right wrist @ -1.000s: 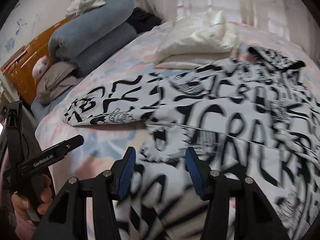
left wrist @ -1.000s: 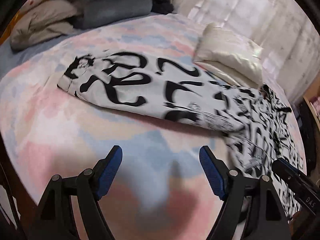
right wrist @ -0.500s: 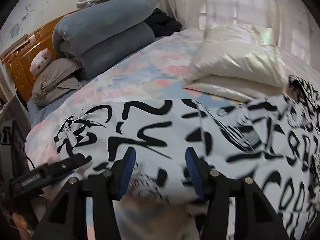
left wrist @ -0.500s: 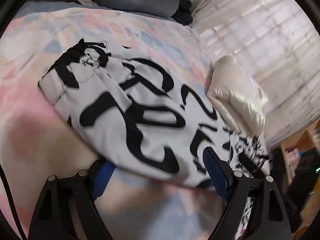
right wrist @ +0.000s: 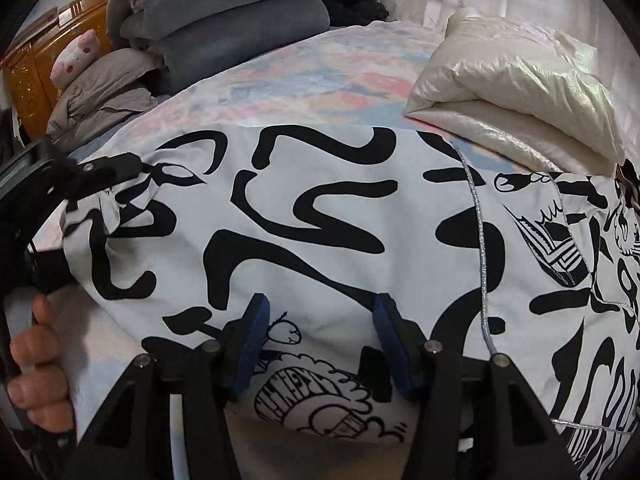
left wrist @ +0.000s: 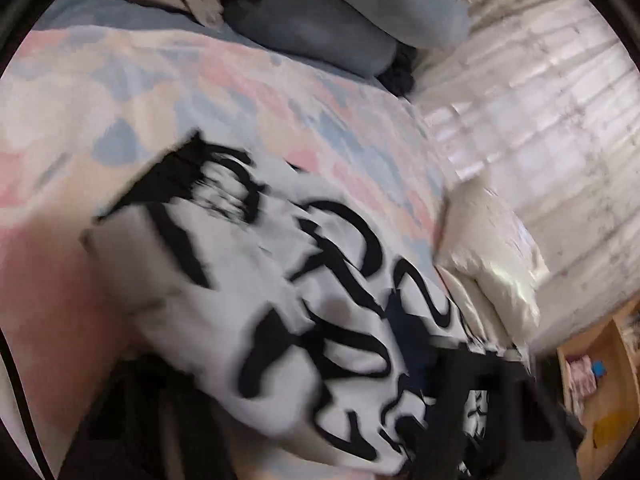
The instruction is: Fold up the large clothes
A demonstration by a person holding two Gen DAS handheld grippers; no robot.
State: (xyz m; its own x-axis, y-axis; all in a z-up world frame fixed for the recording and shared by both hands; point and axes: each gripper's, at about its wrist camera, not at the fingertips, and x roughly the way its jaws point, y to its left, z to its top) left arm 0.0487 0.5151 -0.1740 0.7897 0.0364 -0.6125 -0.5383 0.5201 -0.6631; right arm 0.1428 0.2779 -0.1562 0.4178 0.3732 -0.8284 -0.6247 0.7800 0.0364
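A large white garment with black graffiti print (right wrist: pixel 328 224) lies spread across the bed; it also fills the lower half of the blurred left wrist view (left wrist: pixel 256 304). My right gripper (right wrist: pixel 320 344) is open, its blue pads either side of the garment's near edge, over the fabric. My left gripper (right wrist: pixel 100 172) shows at the left of the right wrist view, at the garment's sleeve end, held by a hand (right wrist: pixel 36 376). In its own view its fingers are a dark blur under the cloth, so their state is unclear.
The bed has a pastel pink and blue sheet (right wrist: pixel 304 72). A cream pillow (right wrist: pixel 516 92) lies at the far right, touching the garment. Rolled blue-grey bedding (right wrist: pixel 224 20) and a grey pillow (right wrist: pixel 100 88) sit by the orange headboard (right wrist: pixel 36 60). A curtain (left wrist: pixel 540 92) hangs beyond.
Both grippers have pushed forward onto the garment. The left one has gone from clear bed sheet to the sleeve end, now partly covered by cloth. The right one now straddles the near edge.
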